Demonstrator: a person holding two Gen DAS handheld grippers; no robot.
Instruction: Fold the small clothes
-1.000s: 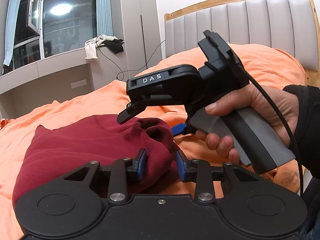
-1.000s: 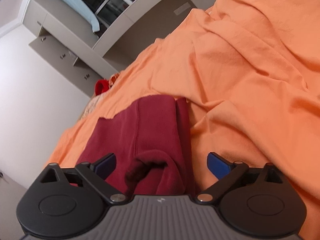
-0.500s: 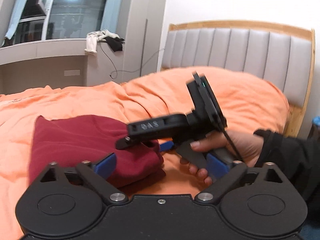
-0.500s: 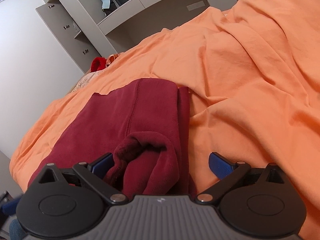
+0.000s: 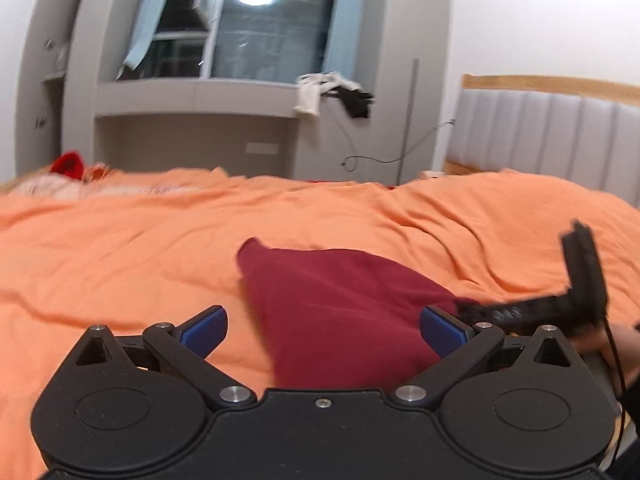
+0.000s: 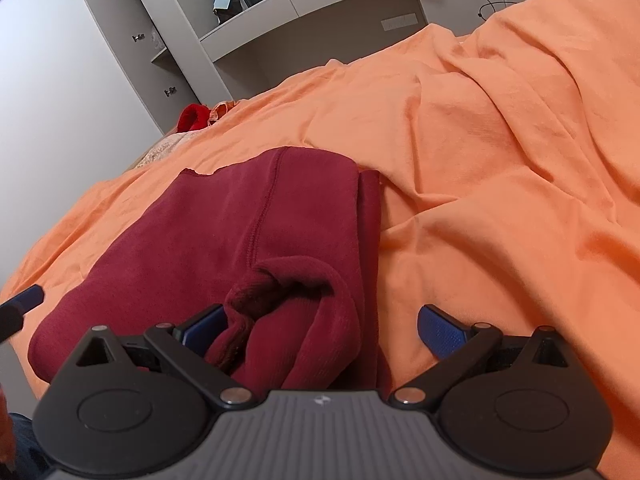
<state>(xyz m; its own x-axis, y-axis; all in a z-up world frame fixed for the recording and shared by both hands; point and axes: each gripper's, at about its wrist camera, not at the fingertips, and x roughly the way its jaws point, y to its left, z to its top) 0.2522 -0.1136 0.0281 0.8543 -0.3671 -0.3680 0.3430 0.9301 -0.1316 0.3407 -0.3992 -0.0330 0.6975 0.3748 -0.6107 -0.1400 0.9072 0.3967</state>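
A dark red garment (image 5: 340,292) lies folded on the orange bed cover (image 5: 120,248). My left gripper (image 5: 322,328) hovers over its near edge. Its jaws are opening and stand wide, the cloth under them, neither pad pressing it. In the right wrist view the garment (image 6: 240,232) shows a seam and a rolled cuff bulging at its near end. My right gripper (image 6: 322,326) is open astride that cuff, the left pad against the cloth, the right pad clear. The right tool's black body (image 5: 580,272) shows blurred at the right of the left wrist view.
A grey padded headboard (image 5: 560,132) stands at the right. A window ledge (image 5: 200,96) behind the bed holds white and black clothes (image 5: 332,92). A bright red item (image 6: 194,116) lies at the bed's far edge by a grey cabinet (image 6: 132,36).
My left gripper let go of the garment's folded edge, opened wide and drew back to the left. The right gripper stayed open over the cuff and rolled a little.
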